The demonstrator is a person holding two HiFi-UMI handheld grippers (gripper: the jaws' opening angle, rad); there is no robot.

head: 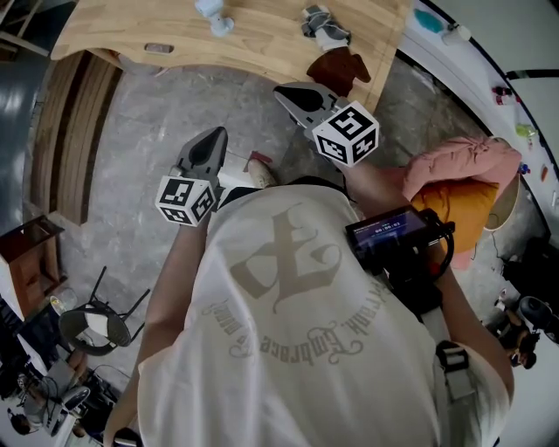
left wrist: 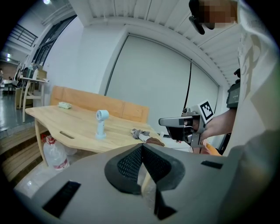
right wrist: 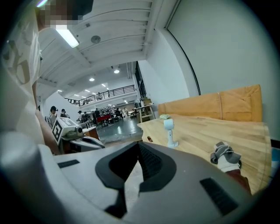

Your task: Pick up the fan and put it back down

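Room: a hall with a grey floor [head: 148, 122] and white walls is shown, and a pale wooden table [head: 262, 48] is set at the far side, ahead of the person
Fan: a small light-blue fan [left wrist: 101, 124] is stood upright on its base on the table top, towards the far edge; in the head view it is cut by the top edge of the picture
Beside the fan: a grey and white bundle of cloth [head: 325, 26] is laid on the table to the right of the fan, well apart from it, with a dark brown piece [head: 339, 70] at the near edge of the table just beside the bundle
Left gripper [head: 217, 135]: it is held over the floor, near the person and short of the table; its jaws are closed together with nothing between them
Right gripper [head: 284, 92]: it is held a little farther forward, near the table's near edge and the brown piece; its jaws are also seen pressed together and empty
Gap: both grippers are kept well apart from the fan
Under the table: a clear plastic bottle [left wrist: 54, 153] with a red label is stood on the floor at the left
Right side: a pink cloth [head: 463, 157] is draped over something orange
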